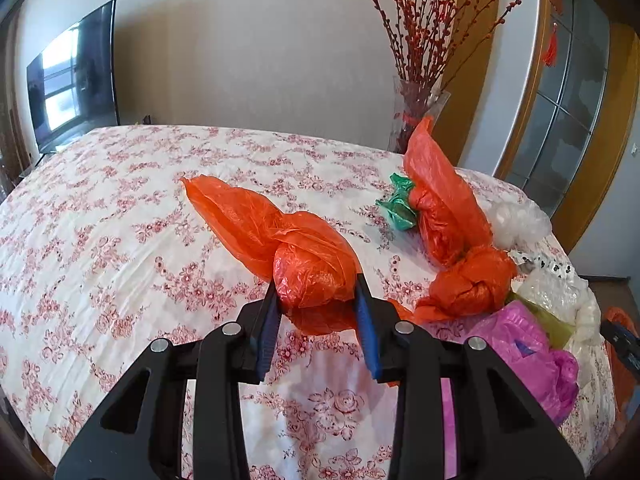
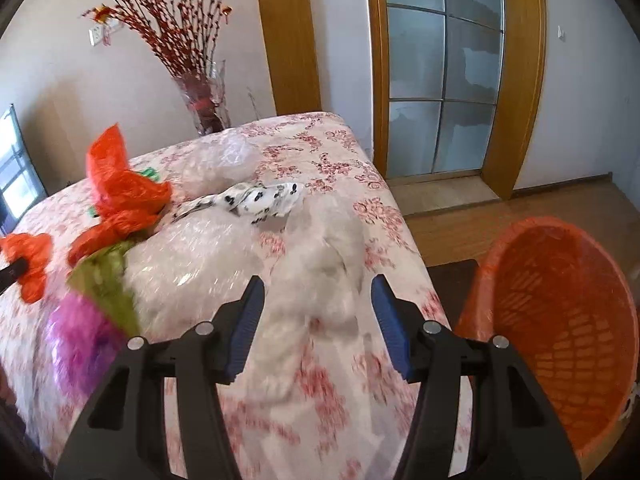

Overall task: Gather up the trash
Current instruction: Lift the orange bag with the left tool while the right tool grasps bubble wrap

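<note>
Bright daylight on my left feed, sharp, with window glare bouncing off the television (image 1: 76, 76). My right feed smears with motion blur across the bedspread (image 2: 320, 360) (worst low down). Fisheye bends both frames, and corners go black.

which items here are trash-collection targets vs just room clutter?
Job:
- orange bag in the left gripper
- other orange bags
- green wad
- pink bag
- spotted wrapper
- clear plastic
- orange basket
- right gripper, open

Background:
- TV
- vase of red branches
- glass door
</note>
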